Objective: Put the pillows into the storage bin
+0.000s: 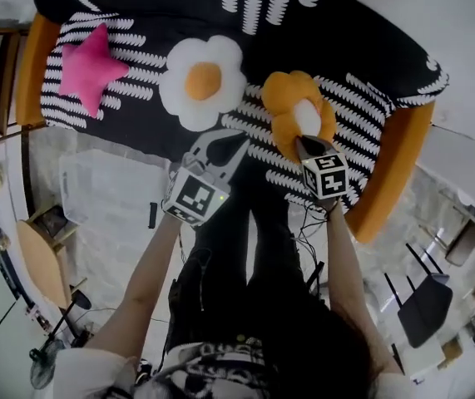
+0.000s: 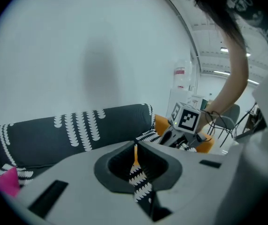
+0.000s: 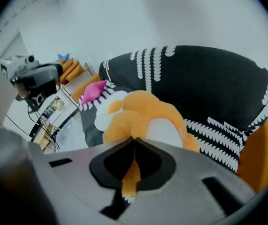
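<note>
Right gripper [image 3: 134, 140] first, and we see its jaws clamped together on a fold of the orange flower pillow [image 1: 291, 106], pinching it at the near edge. That pillow sits on the seat of the sofa [image 1: 320, 32], towards the right end. Over to the left gripper [image 2: 135, 145]: its jaws are pressed together too, with nothing between them, and it hangs just in front of the seat edge.

Now the surface. We are looking at black upholstery with rows of white scalloped stripes, closed off at each end by an orange armrest [image 1: 391, 173]. Two more pillows lie on it: a white flower pillow [image 1: 202, 81] with an orange centre, just beside the held one, and a pink star pillow [image 1: 91, 66] near the left end.

Down on the pale, pebble-patterned floor [image 1: 129, 248], the clear storage bin [image 1: 83, 185] stands in front of the sofa's left half, well apart from all three pillows. Behind the sofa we have a plain white wall [image 2: 77, 55]. A dark chair [image 1: 424, 306] stands off to the right.
</note>
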Available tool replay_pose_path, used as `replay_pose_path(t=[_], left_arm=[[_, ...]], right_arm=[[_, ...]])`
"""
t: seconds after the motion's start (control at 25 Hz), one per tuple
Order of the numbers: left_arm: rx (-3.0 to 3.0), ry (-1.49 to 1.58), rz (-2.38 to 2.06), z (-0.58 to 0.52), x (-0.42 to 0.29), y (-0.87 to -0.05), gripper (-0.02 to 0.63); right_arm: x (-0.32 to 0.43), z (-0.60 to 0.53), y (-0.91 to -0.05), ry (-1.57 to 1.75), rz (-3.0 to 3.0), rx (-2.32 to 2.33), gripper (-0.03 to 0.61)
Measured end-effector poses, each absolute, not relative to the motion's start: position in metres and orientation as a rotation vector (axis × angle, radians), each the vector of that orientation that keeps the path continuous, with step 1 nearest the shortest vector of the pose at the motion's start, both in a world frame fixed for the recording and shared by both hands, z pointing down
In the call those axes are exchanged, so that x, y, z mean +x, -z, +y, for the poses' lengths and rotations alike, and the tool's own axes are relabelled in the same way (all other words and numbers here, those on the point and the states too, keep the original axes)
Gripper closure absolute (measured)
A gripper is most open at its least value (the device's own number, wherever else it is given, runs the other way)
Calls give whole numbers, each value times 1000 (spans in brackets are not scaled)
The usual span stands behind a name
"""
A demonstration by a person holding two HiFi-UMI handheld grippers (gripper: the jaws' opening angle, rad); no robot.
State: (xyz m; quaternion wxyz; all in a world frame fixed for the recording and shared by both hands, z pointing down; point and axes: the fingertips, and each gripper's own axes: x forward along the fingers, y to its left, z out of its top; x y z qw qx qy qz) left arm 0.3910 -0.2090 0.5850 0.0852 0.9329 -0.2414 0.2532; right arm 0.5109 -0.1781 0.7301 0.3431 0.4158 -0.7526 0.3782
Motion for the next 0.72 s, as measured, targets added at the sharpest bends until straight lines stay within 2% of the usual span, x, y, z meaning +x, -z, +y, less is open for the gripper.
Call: replay_pose_path(t=[0.4, 0.72], left_arm=[[2695, -647, -1081, -162, 398, -477, 597], [2559, -640, -1405, -106, 362, -424, 597]], right_arm=[[518, -131, -585, -1176, -2200, 1074, 568], [501, -111, -494, -1073, -2414, 955, 568]])
